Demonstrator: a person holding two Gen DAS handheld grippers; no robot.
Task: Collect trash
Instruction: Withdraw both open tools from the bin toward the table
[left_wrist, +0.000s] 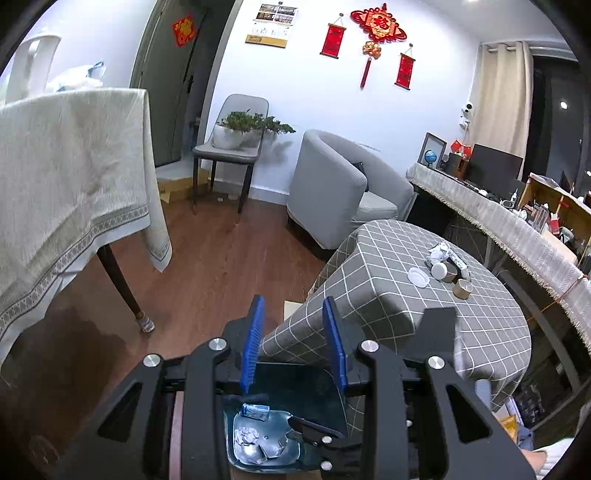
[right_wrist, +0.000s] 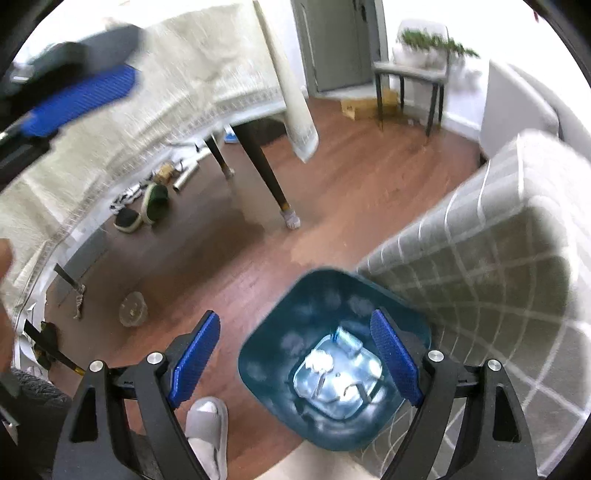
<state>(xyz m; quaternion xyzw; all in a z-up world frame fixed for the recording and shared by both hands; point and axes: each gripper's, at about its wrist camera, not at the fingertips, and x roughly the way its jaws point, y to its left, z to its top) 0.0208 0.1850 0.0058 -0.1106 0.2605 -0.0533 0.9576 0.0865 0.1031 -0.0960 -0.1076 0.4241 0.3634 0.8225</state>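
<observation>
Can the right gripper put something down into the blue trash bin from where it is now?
Probably yes: the right gripper hangs open directly above the blue trash bin, whose mouth is uncovered, with nothing between them.

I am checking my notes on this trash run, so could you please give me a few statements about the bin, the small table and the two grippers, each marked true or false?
1. The blue bin stands on the floor beside the checked table. True.
2. The bin is empty. False: crumpled trash lies on its bottom.
3. The right gripper holds a piece of trash. False: its fingers stand wide apart above the bin with nothing between them.
4. Items are on the checked table, among them a clear lid. True.
5. The left gripper is shut. False: its fingers are apart.
</observation>
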